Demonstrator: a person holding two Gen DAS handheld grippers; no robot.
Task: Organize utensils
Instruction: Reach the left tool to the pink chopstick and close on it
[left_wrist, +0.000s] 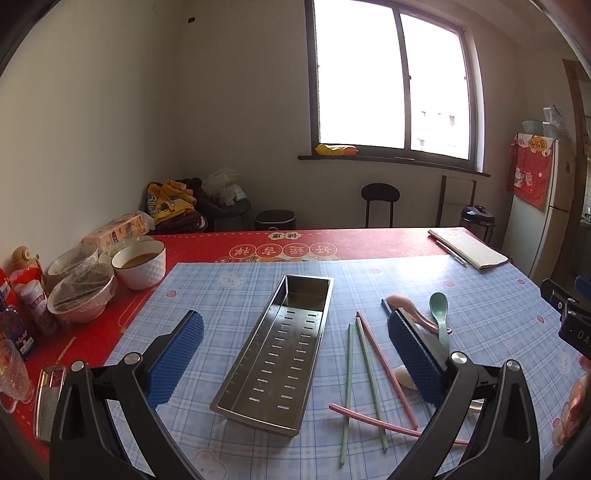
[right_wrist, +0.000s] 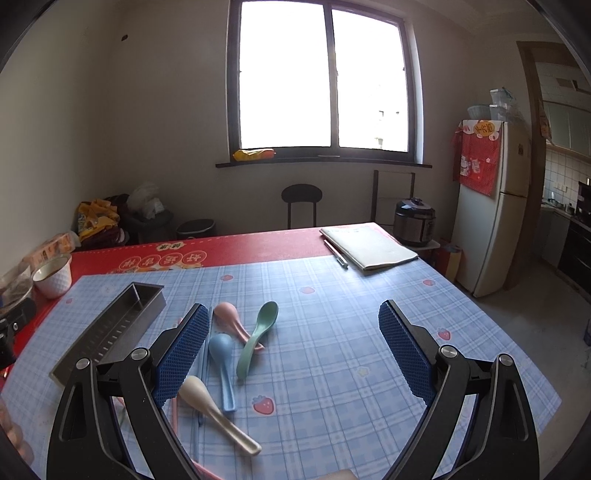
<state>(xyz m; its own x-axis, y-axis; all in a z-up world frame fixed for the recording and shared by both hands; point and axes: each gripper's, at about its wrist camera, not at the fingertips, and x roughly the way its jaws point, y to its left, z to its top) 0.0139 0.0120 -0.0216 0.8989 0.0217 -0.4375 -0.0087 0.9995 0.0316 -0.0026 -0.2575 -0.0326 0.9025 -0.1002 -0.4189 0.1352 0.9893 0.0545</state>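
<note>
Left gripper (left_wrist: 295, 345): jaws wide apart, nothing held, above the table w/ the metal tray (left_wrist: 275, 354) framed between the pads. Tray lies on the blue checked cloth (left_wrist: 229, 306), long axis running away from the camera, slotted floor bare.

Just right of tray: two green chopsticks (left_wrist: 360, 373) side by side, two pink chopsticks (left_wrist: 384, 363), one crossing under the greens near the front edge.

Right gripper (right_wrist: 291, 350): jaws wide apart, nothing held. Spoons lie on the cloth just beside its left pad: pink spoon (right_wrist: 231, 319), green spoon (right_wrist: 256, 338) w/ handle touching the pink one, blue spoon (right_wrist: 222, 363), cream spoon (right_wrist: 216, 411) nearest the camera.

Misc.: bowls (left_wrist: 138, 264) on the red mat at the left edge; notebook (right_wrist: 367, 245) w/ pen (right_wrist: 336, 253) at the far right corner.
</note>
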